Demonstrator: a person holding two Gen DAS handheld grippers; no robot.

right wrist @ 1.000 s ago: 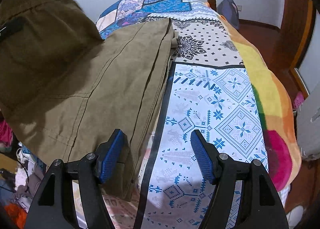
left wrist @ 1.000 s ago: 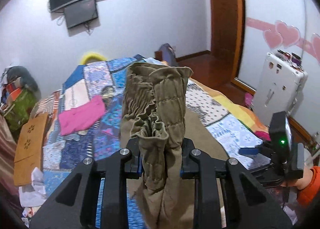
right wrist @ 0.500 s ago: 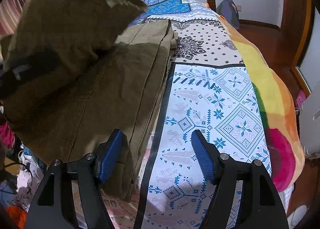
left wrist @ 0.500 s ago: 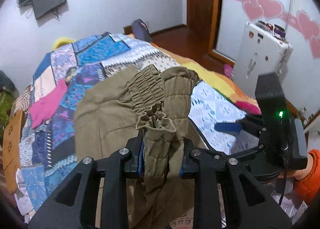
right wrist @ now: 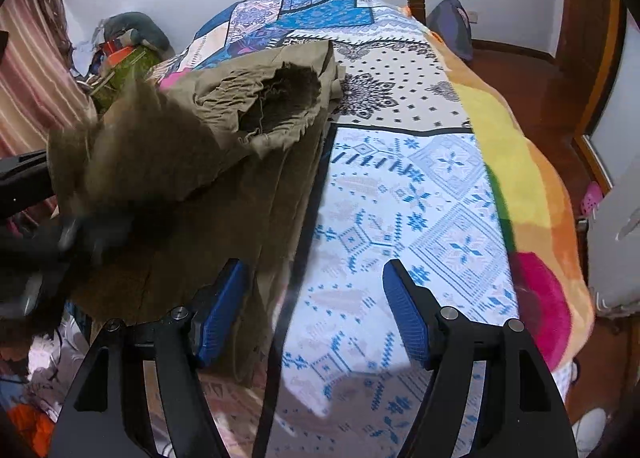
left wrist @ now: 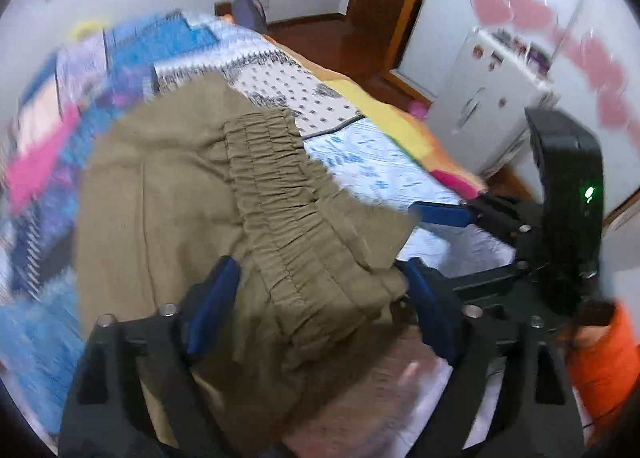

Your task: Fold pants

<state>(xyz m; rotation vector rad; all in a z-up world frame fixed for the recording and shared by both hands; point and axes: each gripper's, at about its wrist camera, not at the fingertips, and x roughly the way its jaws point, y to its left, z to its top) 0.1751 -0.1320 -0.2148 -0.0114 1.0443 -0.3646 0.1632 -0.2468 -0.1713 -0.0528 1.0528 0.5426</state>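
Pants (left wrist: pixel 192 193): olive, elastic waistband folded over legs, lying on patchwork bed (right wrist: pixel 432 193). Left gripper (left wrist: pixel 320 298) fingers wide, waistband between. Right gripper (right wrist: pixel 316 306) fingers wide, empty.

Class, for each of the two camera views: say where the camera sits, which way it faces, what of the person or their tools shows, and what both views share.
Left wrist: sits on the left gripper, faces along the bed toward the door; its open fingers straddle the pants; the right gripper and an orange sleeve show.
Right wrist: sits on the right gripper, faces up the bed toward the far wall; its fingers are open and empty.
Shared: the pants and the bed.
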